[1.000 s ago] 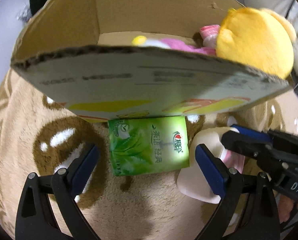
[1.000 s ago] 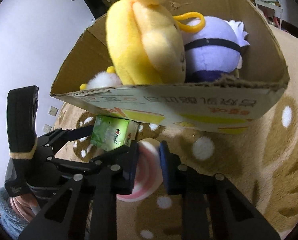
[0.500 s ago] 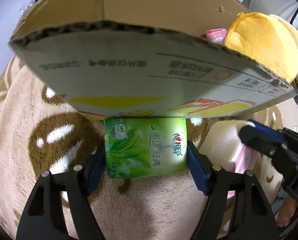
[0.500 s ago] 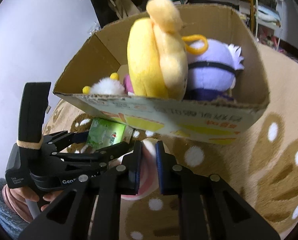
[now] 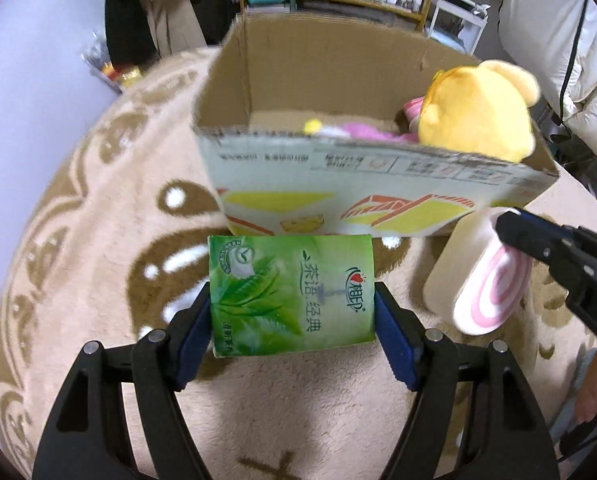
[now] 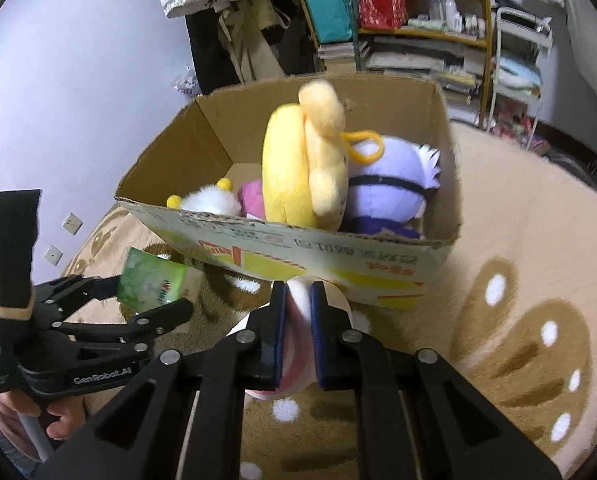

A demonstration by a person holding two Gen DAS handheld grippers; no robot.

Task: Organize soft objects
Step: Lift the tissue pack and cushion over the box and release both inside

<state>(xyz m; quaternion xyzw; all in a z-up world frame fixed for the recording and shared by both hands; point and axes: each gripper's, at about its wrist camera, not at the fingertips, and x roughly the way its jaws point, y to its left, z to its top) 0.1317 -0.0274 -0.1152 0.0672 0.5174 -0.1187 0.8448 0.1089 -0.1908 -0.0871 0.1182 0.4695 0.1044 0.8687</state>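
Beige plush rug point(image 5: 98, 216) with brown paw-like patches spreads under everything, and behind it stand cluttered shelves point(image 6: 422, 40) and hanging clothes point(image 6: 234, 40) against a pale wall. On the rug sits an open cardboard box point(image 5: 378, 208), printed side toward me, its top flaps cut away. Inside it, a big yellow plush point(image 6: 298, 172) leans upright near the middle, a purple-and-white plush point(image 6: 394, 188) is packed against its right side, and a small white plush with yellow knobs point(image 6: 206, 200) lies low at the left with a pink one point(image 6: 252, 200) beside it; the left part of the box floor is bare.

In my left gripper point(image 5: 292, 328) I carry a green tissue pack point(image 5: 290, 292): the blue pads press on its two short sides, and it sits level between them, clear of the rug, in front of the box's near wall and below its rim. These jaws have just been closing, with the pack between them.

My right gripper point(image 6: 298, 332) pinches a soft pink-and-white swirl roll point(image 5: 486, 272), the jaws squeezed almost together on its end face so that the plush bulges out either side. The roll hangs just before the box's near right corner, lifted off the rug, to the right of the tissue pack and apart from it.

A hand point(image 6: 58, 420) grips the left tool's handle at the lower edge of the right view.
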